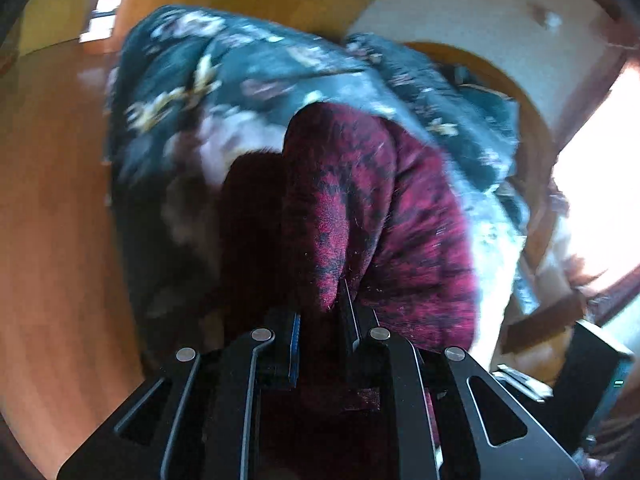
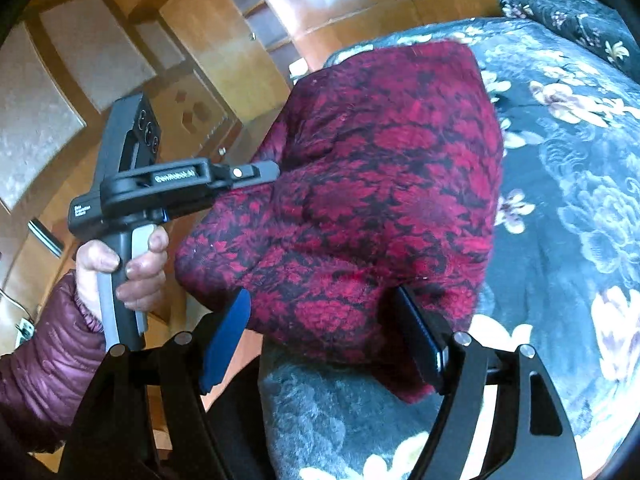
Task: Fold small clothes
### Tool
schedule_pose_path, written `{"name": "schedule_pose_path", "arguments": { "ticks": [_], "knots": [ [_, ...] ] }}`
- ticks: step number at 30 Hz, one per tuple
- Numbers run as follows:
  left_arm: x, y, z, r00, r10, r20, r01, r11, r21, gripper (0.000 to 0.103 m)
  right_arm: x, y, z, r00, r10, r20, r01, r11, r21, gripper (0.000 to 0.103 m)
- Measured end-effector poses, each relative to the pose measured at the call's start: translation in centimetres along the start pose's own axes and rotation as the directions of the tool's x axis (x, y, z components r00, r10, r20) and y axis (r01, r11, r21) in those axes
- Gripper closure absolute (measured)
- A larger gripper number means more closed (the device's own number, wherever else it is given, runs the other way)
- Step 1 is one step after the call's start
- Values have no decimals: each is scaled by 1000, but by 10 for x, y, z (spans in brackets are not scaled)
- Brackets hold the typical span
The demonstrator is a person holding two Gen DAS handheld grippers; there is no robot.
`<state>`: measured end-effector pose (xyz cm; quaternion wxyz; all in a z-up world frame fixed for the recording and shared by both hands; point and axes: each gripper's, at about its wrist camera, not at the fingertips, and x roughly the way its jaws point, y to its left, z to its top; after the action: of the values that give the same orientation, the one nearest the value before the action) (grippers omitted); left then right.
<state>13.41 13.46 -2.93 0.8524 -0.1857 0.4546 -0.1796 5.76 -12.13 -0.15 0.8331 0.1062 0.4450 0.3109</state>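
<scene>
Red-and-black patterned garment [image 2: 360, 184] lies bunched on the dark floral bedspread [image 2: 568, 168], directly ahead of both claws. My left claw [image 1: 320, 332] is clenched on a fold of it, cloth pinched between the nearly closed fingers. My right claw [image 2: 324, 340] stands spread wide, released, the garment's near edge between its blue pads [image 2: 226, 340]; wooden floor [image 1: 52, 200] lies left of the left claw.

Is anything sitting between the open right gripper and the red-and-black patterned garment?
Nothing visible does. The right gripper stands open with the red-and-black patterned knit garment hanging between its blue-padded fingers. The left gripper already pinches the garment's far edge above the dark floral bedspread.
</scene>
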Motion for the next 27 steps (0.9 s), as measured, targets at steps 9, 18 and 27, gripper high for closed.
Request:
{"name": "schedule_pose_path", "arguments": {
  "ticks": [9,18,27],
  "knots": [
    [-3,-25,-13,990,122,63,-127,989,73,88,-5,-3,2,999,-38,-36,37,999,-30,30],
    [-15,-48,-27,965,215,149,-239,958,160,88,-37,-21,48,989,-118,85,119,993,-12,31],
    [-18,-51,-31,957,230,176,-262,946,189,88,-8,-21,104,977,-185,105,191,980,-57,32]
  ]
}}
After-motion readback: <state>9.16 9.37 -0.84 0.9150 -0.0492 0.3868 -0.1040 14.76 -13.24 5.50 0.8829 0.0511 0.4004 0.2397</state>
